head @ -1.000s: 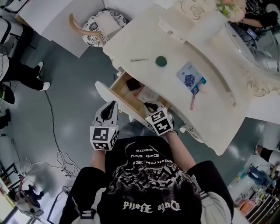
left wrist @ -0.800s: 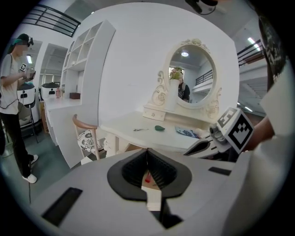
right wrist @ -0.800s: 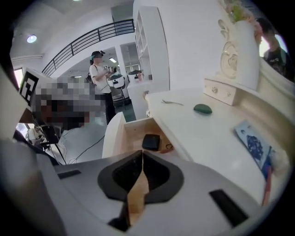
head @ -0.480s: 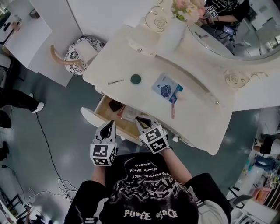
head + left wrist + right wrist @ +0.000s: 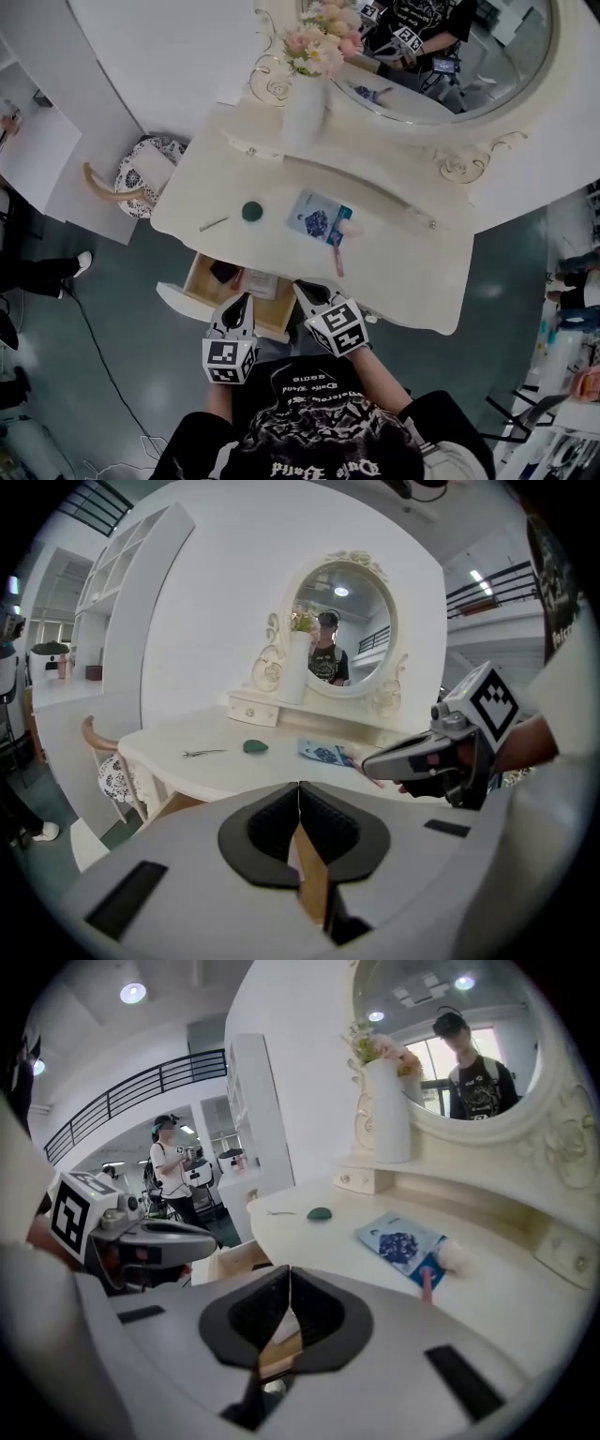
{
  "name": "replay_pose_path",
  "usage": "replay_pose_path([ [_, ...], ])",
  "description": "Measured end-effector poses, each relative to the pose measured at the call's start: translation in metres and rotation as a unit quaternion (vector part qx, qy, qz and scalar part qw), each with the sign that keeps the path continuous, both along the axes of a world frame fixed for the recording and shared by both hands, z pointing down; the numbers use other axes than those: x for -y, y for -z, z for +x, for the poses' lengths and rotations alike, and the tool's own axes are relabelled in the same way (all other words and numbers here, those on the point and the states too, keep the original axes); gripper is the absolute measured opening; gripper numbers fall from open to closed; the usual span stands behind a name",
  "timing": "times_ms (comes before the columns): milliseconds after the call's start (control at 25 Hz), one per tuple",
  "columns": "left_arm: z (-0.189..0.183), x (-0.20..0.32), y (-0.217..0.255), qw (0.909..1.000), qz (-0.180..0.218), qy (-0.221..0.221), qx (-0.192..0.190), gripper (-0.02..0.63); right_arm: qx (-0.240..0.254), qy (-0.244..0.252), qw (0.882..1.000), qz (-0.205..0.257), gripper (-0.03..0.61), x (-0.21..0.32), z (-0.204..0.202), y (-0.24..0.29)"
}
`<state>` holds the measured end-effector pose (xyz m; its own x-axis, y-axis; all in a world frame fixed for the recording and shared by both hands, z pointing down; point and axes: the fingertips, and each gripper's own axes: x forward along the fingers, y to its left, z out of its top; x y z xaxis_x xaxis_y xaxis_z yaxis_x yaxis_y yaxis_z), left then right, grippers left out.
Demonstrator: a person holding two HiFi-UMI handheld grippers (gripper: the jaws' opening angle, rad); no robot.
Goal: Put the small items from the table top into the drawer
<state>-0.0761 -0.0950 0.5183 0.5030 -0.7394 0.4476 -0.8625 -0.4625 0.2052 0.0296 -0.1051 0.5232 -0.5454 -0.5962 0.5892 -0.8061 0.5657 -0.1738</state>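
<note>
On the cream dressing table (image 5: pixel 403 272) lie a green round item (image 5: pixel 251 211), a thin metal clip (image 5: pixel 213 224), a blue packet (image 5: pixel 319 215) and a pink brush with a white puff (image 5: pixel 338 247). The drawer (image 5: pixel 202 277) stands open under the table's front edge, with a black item (image 5: pixel 223 272) and a white card (image 5: pixel 259 282) inside. My left gripper (image 5: pixel 245 300) hangs over the drawer's front, shut and empty. Beside it my right gripper (image 5: pixel 302 286) is at the table's front edge, shut and empty. The green item (image 5: pixel 254 746) and clip (image 5: pixel 203 753) also show in the left gripper view, and the packet (image 5: pixel 400 1240) in the right gripper view.
A white vase of flowers (image 5: pixel 305 108) and a small box (image 5: pixel 251 145) stand at the back of the table under an oval mirror (image 5: pixel 450 56). A chair with a patterned cushion (image 5: pixel 141 173) is left of the table. A person's legs (image 5: pixel 37 272) are at the far left.
Both grippers have drawn back from over the open drawer and risen, still shut. The head view has tilted up, so the whole table top and the mirror now show.
</note>
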Motion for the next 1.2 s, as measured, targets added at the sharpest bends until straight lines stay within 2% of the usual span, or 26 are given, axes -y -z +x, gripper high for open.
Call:
replay_pose_path([
  [200, 0.023, 0.006, 0.000, 0.9997, 0.000, -0.026, -0.002, 0.017, -0.022, -0.033, 0.999, 0.011, 0.012, 0.003, 0.035, 0.004],
  [600, 0.051, 0.014, -0.001, 0.9980, -0.006, -0.063, -0.001, 0.017, -0.026, -0.101, 0.994, 0.018, 0.011, -0.001, 0.075, 0.001],
  [880, 0.055, 0.022, -0.004, 0.9975, -0.007, -0.070, 0.001, 0.017, -0.030, -0.133, 0.990, 0.032, 0.009, 0.000, 0.100, 0.001],
  [1200, 0.059, 0.024, -0.006, 0.9975, -0.008, -0.070, 0.001, 0.017, -0.052, -0.144, 0.987, 0.050, 0.009, 0.002, 0.117, 0.002],
])
